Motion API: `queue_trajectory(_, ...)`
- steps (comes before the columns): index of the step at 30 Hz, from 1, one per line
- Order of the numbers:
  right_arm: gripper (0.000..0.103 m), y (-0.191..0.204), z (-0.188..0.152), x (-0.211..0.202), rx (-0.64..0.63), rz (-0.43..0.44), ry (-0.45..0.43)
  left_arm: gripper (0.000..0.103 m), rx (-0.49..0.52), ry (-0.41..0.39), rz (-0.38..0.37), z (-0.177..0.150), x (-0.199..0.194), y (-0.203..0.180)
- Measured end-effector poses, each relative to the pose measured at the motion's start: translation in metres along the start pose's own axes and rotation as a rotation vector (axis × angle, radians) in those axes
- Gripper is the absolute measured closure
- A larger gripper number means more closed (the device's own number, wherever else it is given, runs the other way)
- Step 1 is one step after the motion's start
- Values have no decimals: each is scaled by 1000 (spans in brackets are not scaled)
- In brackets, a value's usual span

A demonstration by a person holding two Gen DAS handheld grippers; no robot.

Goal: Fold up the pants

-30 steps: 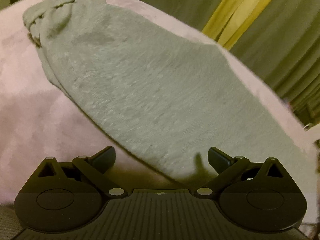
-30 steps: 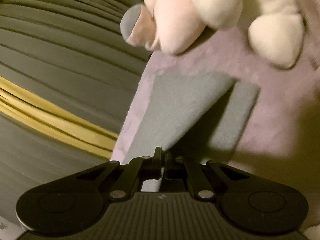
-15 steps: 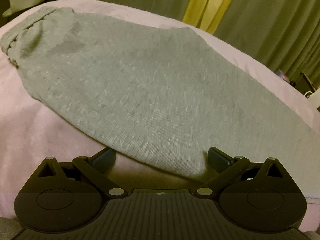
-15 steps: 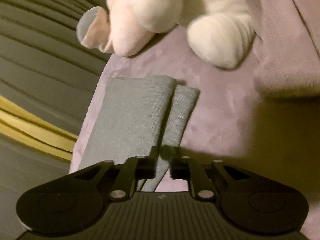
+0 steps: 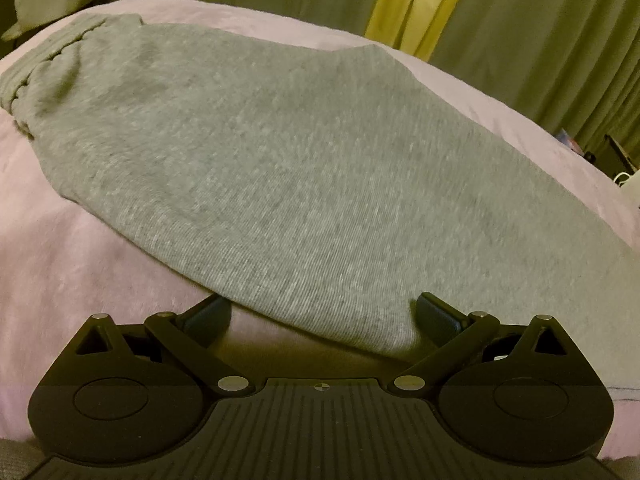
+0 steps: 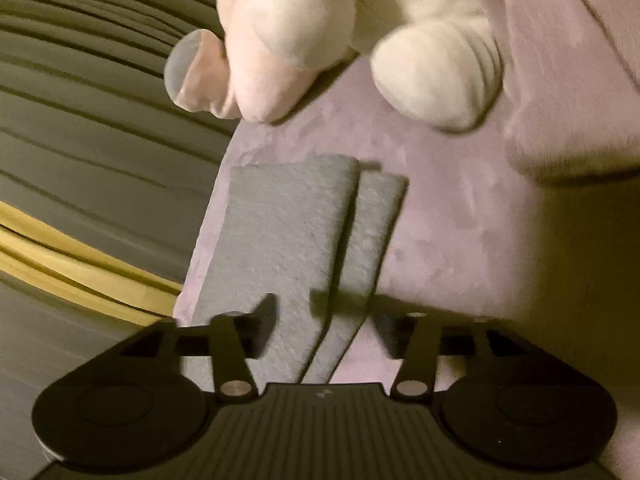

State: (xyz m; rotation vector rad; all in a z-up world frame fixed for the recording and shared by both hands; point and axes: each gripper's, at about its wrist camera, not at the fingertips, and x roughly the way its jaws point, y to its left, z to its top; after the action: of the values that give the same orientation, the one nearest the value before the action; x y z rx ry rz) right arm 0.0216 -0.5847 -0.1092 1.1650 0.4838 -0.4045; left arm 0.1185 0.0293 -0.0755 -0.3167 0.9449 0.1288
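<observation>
Letting go of leg ends, half-fold done.

Right gripper [image 6: 326, 320] spreading wide, grasping nothing now vs pinched shut on cloth 1 s ago; pants [image 6: 280, 248] legs lying stacked on purple blanket [image 6: 460, 220], hems at 12, plush toy [image 6: 340, 32] beyond, approx 12–1. Left gripper [image 5: 322, 314] also gaping, empty, pushing closer w/ folded edge of pants [image 5: 300, 184] sitting between fingers at 12, waistband at 10. Judging: lengthwise fold laid down, next grab prob at this near edge for crosswise fold.

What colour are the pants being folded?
Heather grey pants, lying on a pale pink blanket; clearest in the left wrist view.
</observation>
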Motion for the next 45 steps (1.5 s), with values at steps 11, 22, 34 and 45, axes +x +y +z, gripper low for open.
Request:
queue_trajectory(11, 19, -24, 13, -14, 40, 64, -77, 0, 5, 1, 4, 0, 0, -1)
queue_trajectory(22, 16, -4, 16, 8, -86, 95, -81, 0, 21, 1, 14, 0, 3, -2)
queue_trajectory(34, 75, -4, 15, 27, -84, 81, -54, 0, 28, 2, 18, -1, 5, -3)
queue_trajectory(45, 75, 0, 19, 39, -69, 69, -52, 0, 34, 2, 21, -1, 6, -4)
